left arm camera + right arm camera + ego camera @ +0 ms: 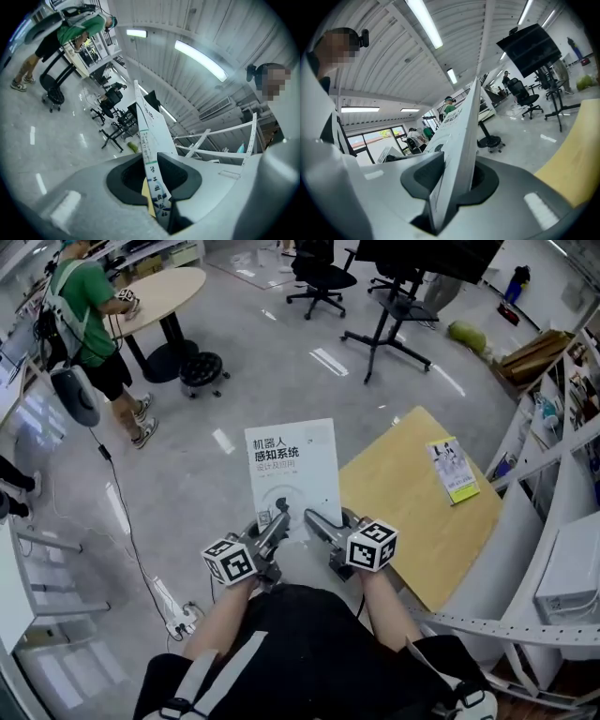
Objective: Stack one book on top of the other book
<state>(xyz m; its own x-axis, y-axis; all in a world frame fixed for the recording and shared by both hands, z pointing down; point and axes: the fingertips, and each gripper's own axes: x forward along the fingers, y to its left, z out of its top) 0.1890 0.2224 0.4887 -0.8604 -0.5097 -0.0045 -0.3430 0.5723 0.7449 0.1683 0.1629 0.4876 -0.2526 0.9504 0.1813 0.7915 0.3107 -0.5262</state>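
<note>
I hold a white book [292, 470] flat in the air over the floor, just left of the wooden table [403, 512]. My left gripper [278, 521] is shut on its near edge at the left, my right gripper [311, 518] on the same edge at the right. In the left gripper view the book's spine [150, 154] stands between the jaws; in the right gripper view its white cover [459, 154] is clamped edge-on. A second book [454, 469] with a green and white cover lies on the table's far right part.
A person in a green shirt [84, 306] stands at the far left by a round table [164, 292]. Office chairs [319, 277] and a stand [389, 329] are farther back. White shelving [553, 493] borders the table on the right. A power strip [178, 620] lies on the floor.
</note>
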